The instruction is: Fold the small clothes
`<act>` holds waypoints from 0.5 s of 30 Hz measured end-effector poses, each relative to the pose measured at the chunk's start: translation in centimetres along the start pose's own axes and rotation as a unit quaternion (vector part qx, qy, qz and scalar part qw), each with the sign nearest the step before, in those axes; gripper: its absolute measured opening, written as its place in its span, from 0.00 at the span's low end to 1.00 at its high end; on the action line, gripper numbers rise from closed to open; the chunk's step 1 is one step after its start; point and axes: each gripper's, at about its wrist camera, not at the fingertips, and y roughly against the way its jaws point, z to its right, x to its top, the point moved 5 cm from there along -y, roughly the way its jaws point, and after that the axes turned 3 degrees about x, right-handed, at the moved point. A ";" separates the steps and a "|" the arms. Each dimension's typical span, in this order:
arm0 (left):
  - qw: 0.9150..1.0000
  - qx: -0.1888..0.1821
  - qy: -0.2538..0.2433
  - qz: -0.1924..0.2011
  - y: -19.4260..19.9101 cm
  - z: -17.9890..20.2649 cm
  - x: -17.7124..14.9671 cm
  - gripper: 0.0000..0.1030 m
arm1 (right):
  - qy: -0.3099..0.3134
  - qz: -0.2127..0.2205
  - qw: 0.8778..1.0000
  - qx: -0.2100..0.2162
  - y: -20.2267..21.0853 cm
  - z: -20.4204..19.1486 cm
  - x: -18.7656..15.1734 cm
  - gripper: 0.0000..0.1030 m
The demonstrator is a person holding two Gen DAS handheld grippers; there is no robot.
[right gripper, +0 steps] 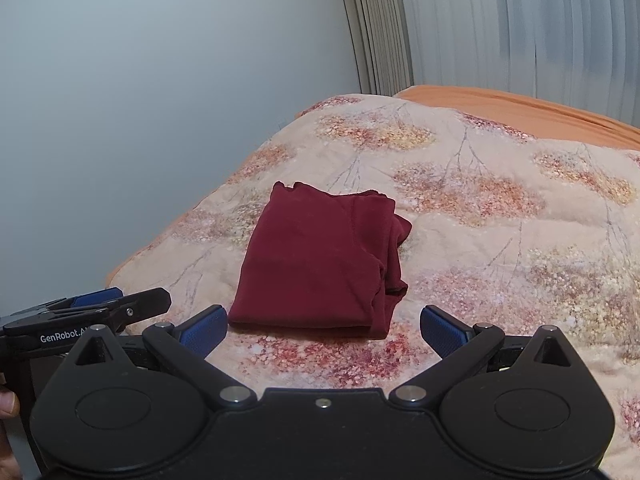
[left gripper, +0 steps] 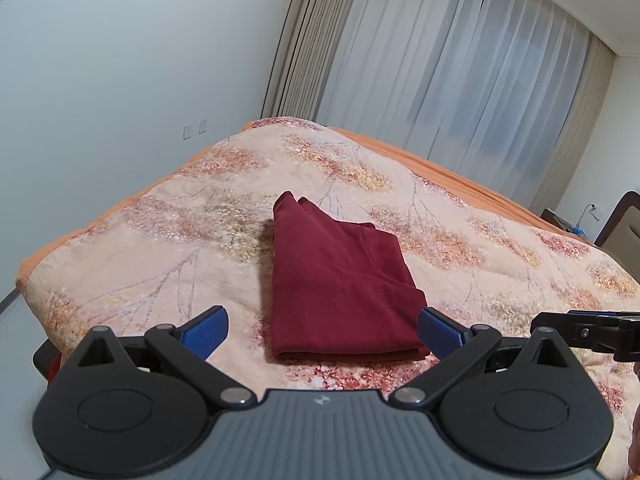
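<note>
Folded maroon garment [left gripper: 340, 280] on floral quilt [left gripper: 160, 220], long axis pointing away. Bunched layered edges only in right view. Left gripper [left gripper: 322, 332] and right gripper [right gripper: 324, 330] spread wide, holding nothing.

The bed [left gripper: 500, 240] runs out of frame right of the left tongs [left gripper: 322, 332]. Small things on a stand [left gripper: 560, 220] far right beyond them are too tiny to name, perhaps cables. The right view's curtain [right gripper: 520, 28] is blurred.
</note>
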 end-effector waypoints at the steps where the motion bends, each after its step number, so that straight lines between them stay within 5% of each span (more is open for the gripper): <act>1: 1.000 0.000 0.000 0.000 0.0 -0.1 0.0 1.00 | 0.001 0.000 1.000 0.000 0.0 -0.1 0.0 0.99; 15: 1.000 -0.005 0.007 -0.006 0.0 -0.5 -0.2 1.00 | 0.002 0.001 1.000 0.001 -0.3 -0.3 0.2 0.99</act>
